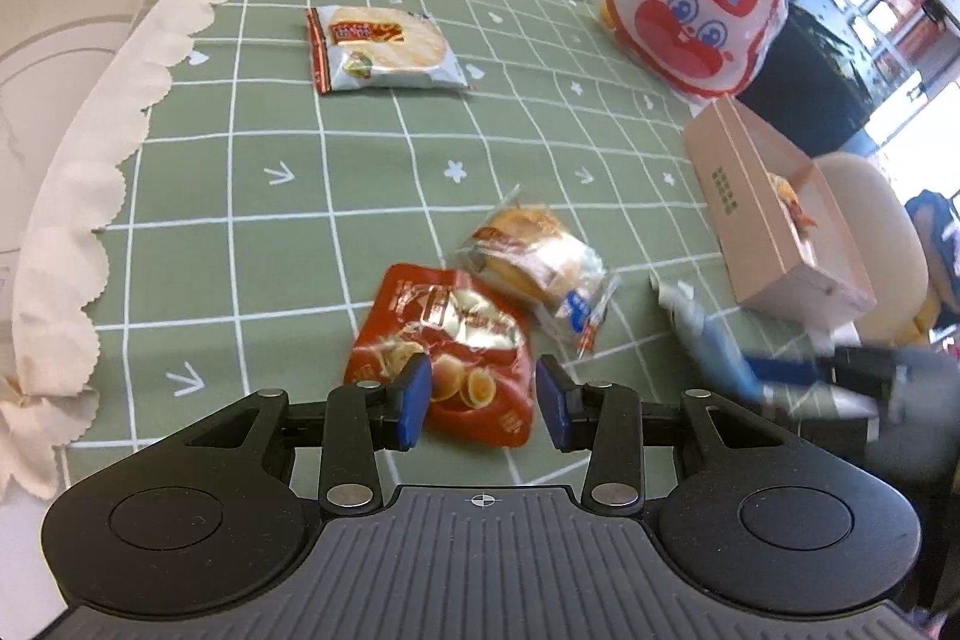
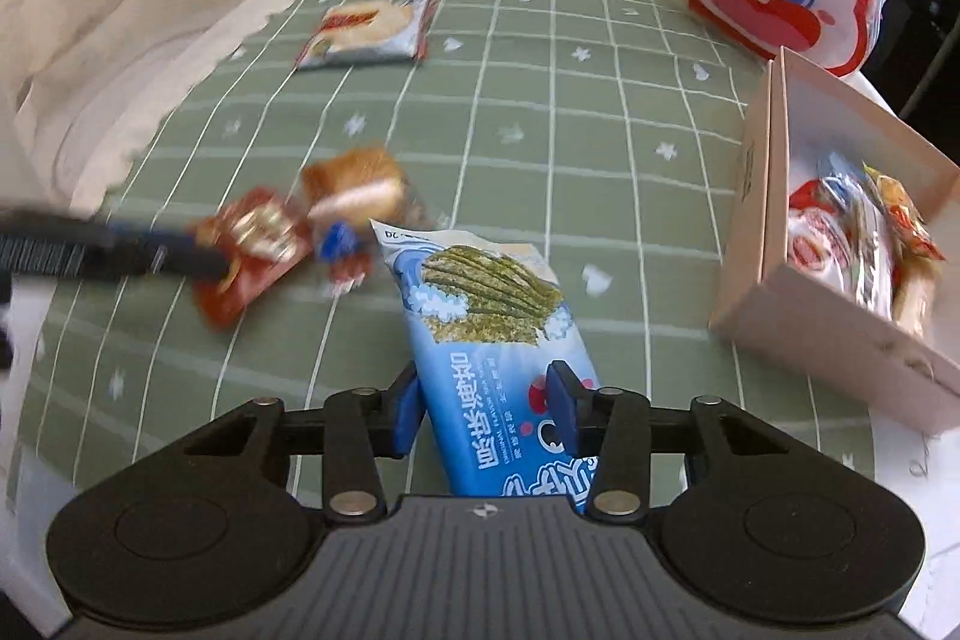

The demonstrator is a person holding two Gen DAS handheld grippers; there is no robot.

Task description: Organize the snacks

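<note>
Snacks: three packets lay loose on the green checked tablecloth (image 2: 600, 112), more sat in the pink box (image 2: 840, 346) at the right.
Blue packet (image 2: 486, 340): pinched between the right gripper (image 2: 487, 406) pads near its lower half, top end sticking out toward the far side.
Risk to blue packet: held across a slick, puffy film, it could have slid or swung loose on the way to the box.
Red packet (image 1: 456, 352): flat on the cloth, between the left gripper (image 1: 483, 403) pads, which stood narrow on either side; I cannot tell if they pressed it.
Bread packet (image 1: 540, 262): touching the red one on its far side, so a sloppy lift might have dragged it.
Rice cracker packet (image 1: 384, 49): far off, alone.
Box risk: already crowded, so another packet could have perched on the rim.
</note>
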